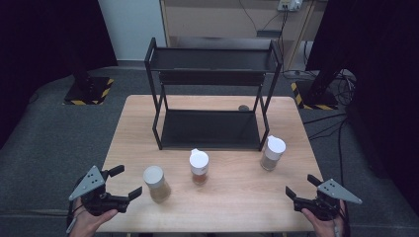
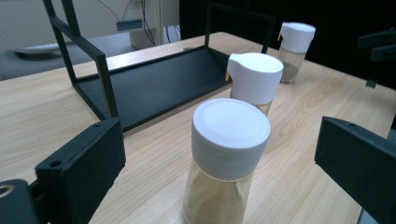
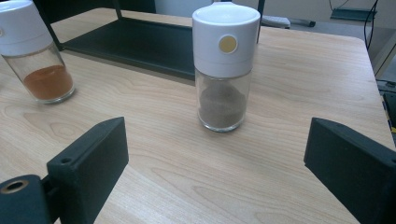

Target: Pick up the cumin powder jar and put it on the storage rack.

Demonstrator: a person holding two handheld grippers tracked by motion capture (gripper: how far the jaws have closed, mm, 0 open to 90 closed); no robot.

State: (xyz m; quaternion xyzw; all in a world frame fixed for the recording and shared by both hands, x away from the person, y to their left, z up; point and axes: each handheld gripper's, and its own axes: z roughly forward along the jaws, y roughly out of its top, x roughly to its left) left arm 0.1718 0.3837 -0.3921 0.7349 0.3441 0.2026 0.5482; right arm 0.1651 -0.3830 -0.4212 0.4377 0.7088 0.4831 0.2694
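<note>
Three glass spice jars with white caps stand upright in a loose row on a light wooden table [image 1: 123, 148], in front of a black two-tier metal rack [image 1: 212, 94]. The jar of pale tan powder [image 1: 156, 183] stands at the left, nearest the left gripper [image 1: 124, 182]. Seen from the left gripper view, this jar [image 2: 226, 163] sits between the two black jaws, which are spread wide on either side of it without touching it. The left gripper is held in a hand [image 1: 89, 222] at the table's near left corner.

The jar of reddish-orange spice [image 1: 199, 167] stands in the middle of the row, just beyond and to the right of the tan one. The jar of dark grey-brown spice [image 1: 272, 153] stands at the right, close to the rack's front right leg. In the right gripper view, this jar [image 3: 224, 70] has a small yellow dot on its cap and stands ahead of the spread jaws, apart from them.

The right gripper [image 1: 300, 186] is held at the near right corner, jaws wide apart and holding nothing. The rack's lower shelf [image 1: 210, 129] is bare.
</note>
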